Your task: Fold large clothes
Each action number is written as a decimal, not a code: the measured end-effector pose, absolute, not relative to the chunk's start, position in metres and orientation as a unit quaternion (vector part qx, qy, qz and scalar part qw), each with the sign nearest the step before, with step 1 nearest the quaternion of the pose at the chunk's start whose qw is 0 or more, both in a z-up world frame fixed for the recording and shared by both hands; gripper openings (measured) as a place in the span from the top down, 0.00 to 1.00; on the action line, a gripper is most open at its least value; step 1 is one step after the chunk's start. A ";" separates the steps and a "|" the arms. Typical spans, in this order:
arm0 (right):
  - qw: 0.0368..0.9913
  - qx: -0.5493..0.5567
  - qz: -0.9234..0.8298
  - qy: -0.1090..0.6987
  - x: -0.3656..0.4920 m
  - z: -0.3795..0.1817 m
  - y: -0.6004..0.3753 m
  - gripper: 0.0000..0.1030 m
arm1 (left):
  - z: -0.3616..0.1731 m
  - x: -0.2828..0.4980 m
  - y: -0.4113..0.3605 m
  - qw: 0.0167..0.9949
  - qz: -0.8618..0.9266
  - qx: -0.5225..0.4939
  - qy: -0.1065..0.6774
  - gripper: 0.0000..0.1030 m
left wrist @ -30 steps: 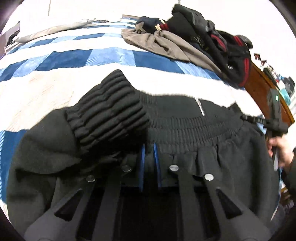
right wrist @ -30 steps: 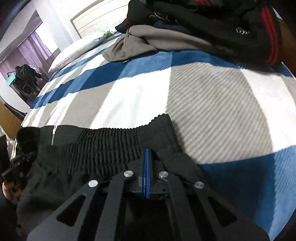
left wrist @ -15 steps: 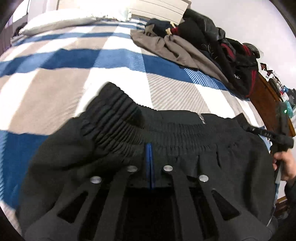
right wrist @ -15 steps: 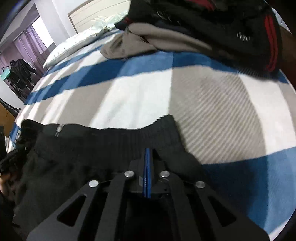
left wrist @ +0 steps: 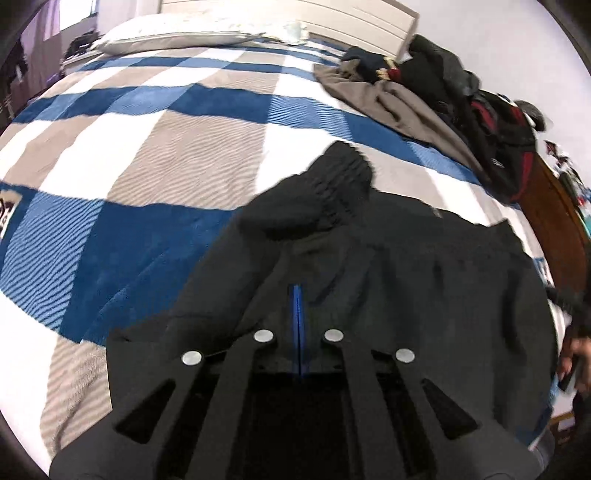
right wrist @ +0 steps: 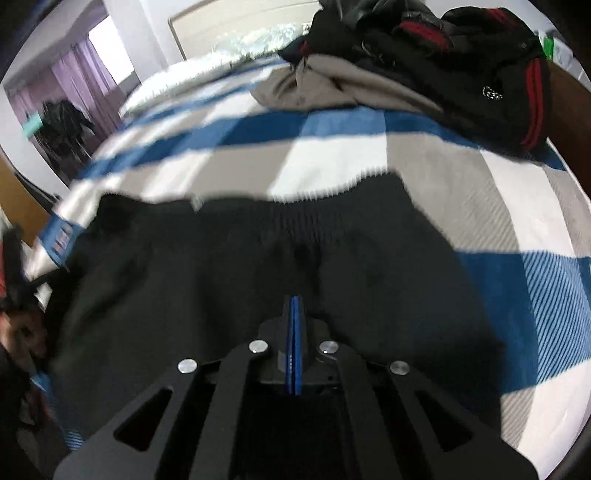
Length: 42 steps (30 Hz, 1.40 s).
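Black sweatpants [left wrist: 424, 280] lie on the blue, grey and white checked bedspread [left wrist: 155, 147], with the ribbed waistband [left wrist: 336, 184] at the far edge. My left gripper [left wrist: 297, 291] is shut on the pants' fabric at their left side. In the right wrist view, my right gripper [right wrist: 294, 301] is shut on the same black sweatpants [right wrist: 229, 266] near their right side, with the waistband [right wrist: 314, 218] just beyond. The right gripper and the hand holding it show blurred at the far right of the left wrist view [left wrist: 574, 332].
A pile of clothes, grey [left wrist: 384, 99] and black with red stripes [left wrist: 498, 125], lies at the bed's far right. A pillow [left wrist: 166, 35] and headboard [left wrist: 332, 14] are at the back. A brown wooden edge [left wrist: 561, 214] runs on the right. Purple curtains [right wrist: 74, 77] hang at the left.
Both grippers have pulled back with the pants, which are dragged toward me over the bedspread. The left gripper's jaws closed on the fabric. The raised ribbed cuff has dropped out of the near view.
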State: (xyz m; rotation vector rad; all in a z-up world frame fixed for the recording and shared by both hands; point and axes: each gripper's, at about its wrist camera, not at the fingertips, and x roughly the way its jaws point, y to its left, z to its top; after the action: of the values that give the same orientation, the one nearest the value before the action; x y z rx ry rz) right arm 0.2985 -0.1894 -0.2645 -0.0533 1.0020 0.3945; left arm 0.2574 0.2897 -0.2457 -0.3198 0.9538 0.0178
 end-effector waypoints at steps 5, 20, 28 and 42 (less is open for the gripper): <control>0.855 -0.013 0.175 0.488 0.310 -0.296 -0.192 1.00 | -0.268 0.274 0.299 0.875 0.040 -0.157 0.457 0.97; 0.854 -0.031 0.177 0.489 0.324 -0.301 -0.183 1.00 | -0.268 0.283 0.307 0.871 0.055 -0.183 0.453 0.98; 0.847 -0.077 0.202 0.485 0.271 -0.261 -0.156 1.00 | -0.220 0.212 0.254 0.877 0.000 -0.169 0.450 0.98; 0.847 -0.072 0.160 0.502 0.162 -0.280 -0.242 1.00 | -0.254 0.149 0.209 0.868 0.007 -0.157 0.472 0.97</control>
State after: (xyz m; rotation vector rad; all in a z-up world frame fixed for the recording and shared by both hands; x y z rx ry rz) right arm 0.1617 -0.2416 -0.2801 -0.1508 1.0594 0.3370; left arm 0.1495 0.2090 -0.2537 -0.3277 0.9880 0.0156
